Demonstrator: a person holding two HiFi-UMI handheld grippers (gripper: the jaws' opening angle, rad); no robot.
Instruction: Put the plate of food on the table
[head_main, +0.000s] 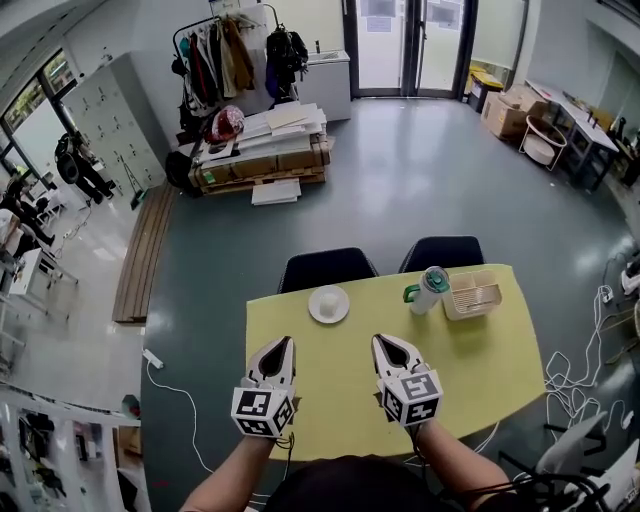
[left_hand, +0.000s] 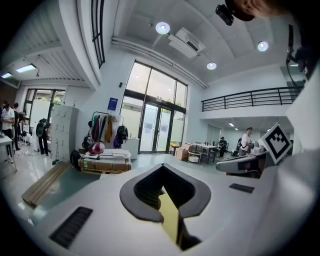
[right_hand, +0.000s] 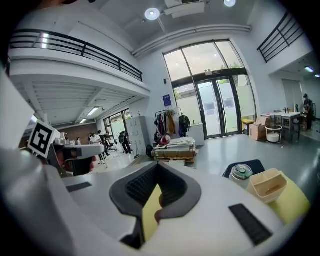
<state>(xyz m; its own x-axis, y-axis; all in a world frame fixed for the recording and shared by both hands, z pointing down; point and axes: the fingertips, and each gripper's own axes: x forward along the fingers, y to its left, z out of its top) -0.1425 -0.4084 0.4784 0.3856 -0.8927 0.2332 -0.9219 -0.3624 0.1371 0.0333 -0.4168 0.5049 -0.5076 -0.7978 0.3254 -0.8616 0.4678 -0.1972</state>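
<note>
A white plate (head_main: 329, 304) with a pale mound of food on it rests on the yellow table (head_main: 480, 350), near the far edge and left of centre. My left gripper (head_main: 284, 346) hovers over the near part of the table, shut and holding nothing, its tips a short way short of the plate. My right gripper (head_main: 382, 342) is beside it, also shut and empty. In the left gripper view the jaws (left_hand: 163, 175) are pressed together with only a sliver of yellow table between them. The right gripper view shows the same for its jaws (right_hand: 156, 171). Neither gripper view shows the plate.
A clear bottle with a green cap (head_main: 430, 290) and a beige basket (head_main: 472, 294) stand at the table's far right; both appear in the right gripper view, bottle (right_hand: 243, 173) and basket (right_hand: 268, 185). Two dark chairs (head_main: 326, 268) are tucked behind the table. Cables lie on the floor at right.
</note>
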